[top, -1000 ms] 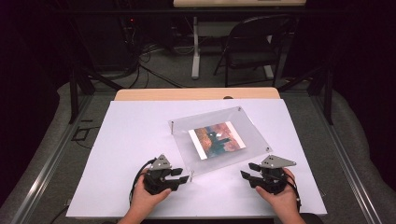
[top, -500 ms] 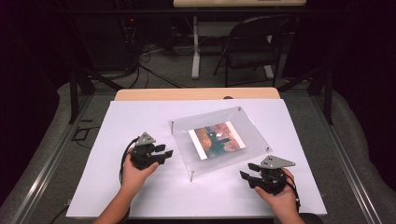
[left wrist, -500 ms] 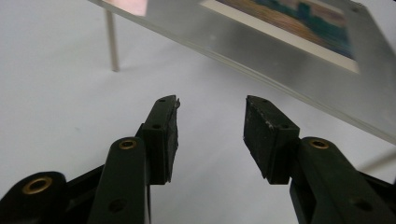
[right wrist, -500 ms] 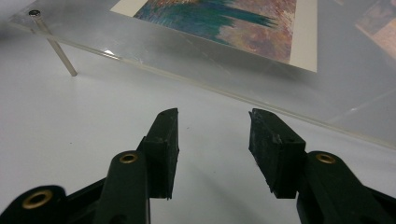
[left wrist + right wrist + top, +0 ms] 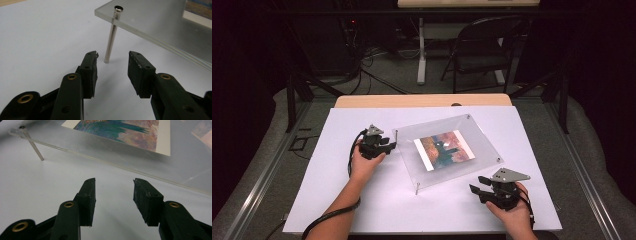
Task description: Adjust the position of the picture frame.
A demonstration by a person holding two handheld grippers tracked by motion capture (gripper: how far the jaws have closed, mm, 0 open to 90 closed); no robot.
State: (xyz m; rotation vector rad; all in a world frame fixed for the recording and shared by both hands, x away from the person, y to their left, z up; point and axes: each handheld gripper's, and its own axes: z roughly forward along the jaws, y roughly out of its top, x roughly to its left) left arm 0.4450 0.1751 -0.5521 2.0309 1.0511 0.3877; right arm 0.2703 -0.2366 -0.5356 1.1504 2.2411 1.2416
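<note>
the clear acrylic frame (image 5: 447, 150) lies near the middle of the white table (image 5: 337, 200), propped on thin metal standoff pins (image 5: 110, 40), its long axis skewed from near left to far right. the picture (image 5: 444, 150) inside shows no readable writing. the left gripper (image 5: 379, 146), jaws apart, faces the frame's left corner pin. the right gripper (image 5: 482, 187), jaws apart and empty, sits near its near-right edge.

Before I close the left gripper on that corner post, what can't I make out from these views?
- Acrylic frame, left gripper view: far corners cut off by the edges.
- Metal post, high view: too small to tell whether it is threaded in.
- Picture, right gripper view: top cut off by the edge, subject blurred.
</note>
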